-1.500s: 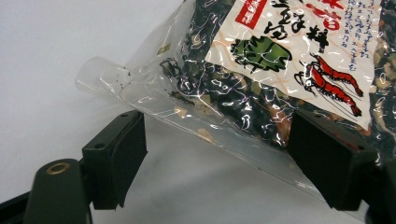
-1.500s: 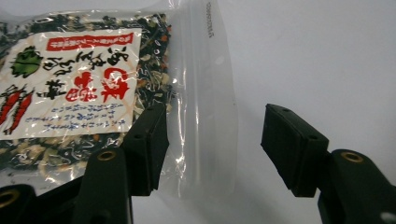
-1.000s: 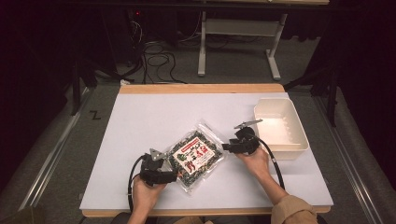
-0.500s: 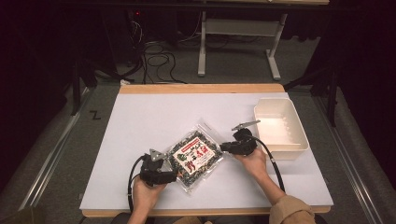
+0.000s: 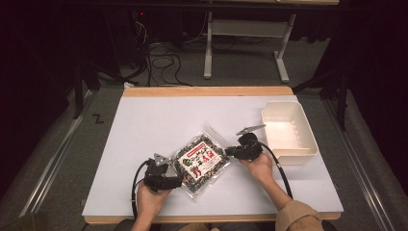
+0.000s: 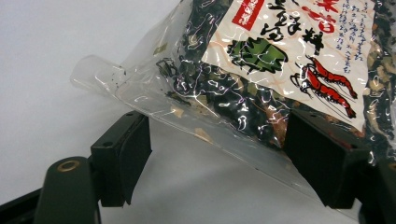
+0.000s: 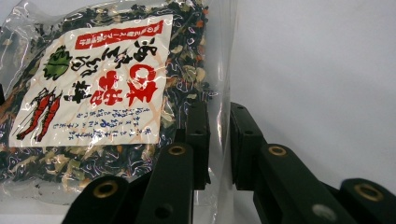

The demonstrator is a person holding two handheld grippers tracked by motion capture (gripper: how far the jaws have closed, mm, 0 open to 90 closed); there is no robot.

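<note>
Gripping a seaweed packet (image 5: 200, 162) beside the tray (image 5: 308, 149): right gripper (image 7: 219, 140) nearly pinching its clear edge, left gripper (image 6: 219, 158) spread; lifting probably follows.

White table top (image 5: 159, 120) w/ wood edge, cables (image 5: 161, 53) on floor, metal stand legs (image 5: 245, 43)

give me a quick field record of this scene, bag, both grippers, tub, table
bag: clear packet of dark dried food with a white and red label, lying flat on the table
left gripper: open, jaws on either side of the packet's near corner
right gripper: jaws nearly shut on the packet's clear edge strip
tub: empty cream tub, at the table's right side, apart from the packet
table: white top with a wooden far edge
</note>
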